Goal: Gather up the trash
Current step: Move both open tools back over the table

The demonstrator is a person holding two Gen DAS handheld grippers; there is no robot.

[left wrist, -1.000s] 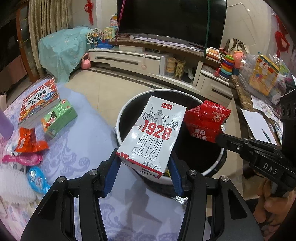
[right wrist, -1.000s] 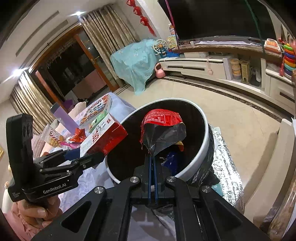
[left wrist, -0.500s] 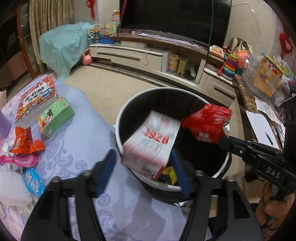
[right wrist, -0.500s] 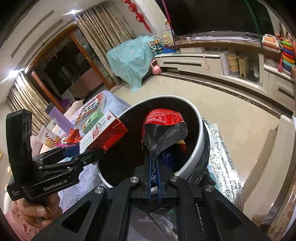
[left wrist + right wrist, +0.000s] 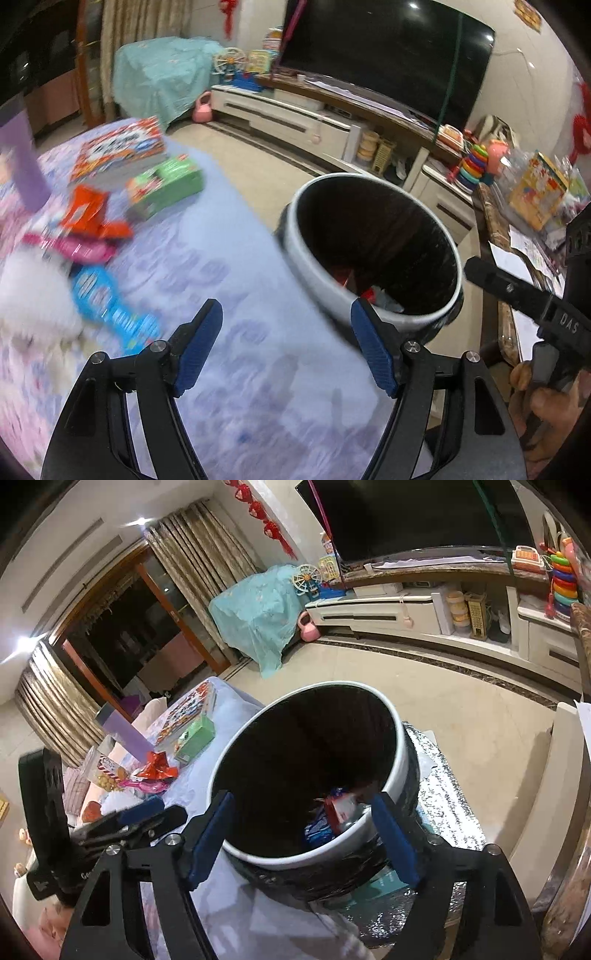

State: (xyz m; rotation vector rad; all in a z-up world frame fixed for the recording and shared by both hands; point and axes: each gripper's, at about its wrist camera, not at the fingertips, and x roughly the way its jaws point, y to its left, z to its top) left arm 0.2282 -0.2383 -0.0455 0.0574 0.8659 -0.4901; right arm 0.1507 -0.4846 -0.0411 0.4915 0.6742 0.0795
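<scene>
Trash lies in the bin.
Both grippers are opening, empty; wrappers remain on the table.

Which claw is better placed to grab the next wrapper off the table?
Left. Its empty, opening left claw is over the tablecloth, near the blue wrapper. The right claw, also empty and opening, faces the bin.

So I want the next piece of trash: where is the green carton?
In the left wrist view the green carton lies on the table's far left, just in front of the red book and beside the orange wrapper.
</scene>
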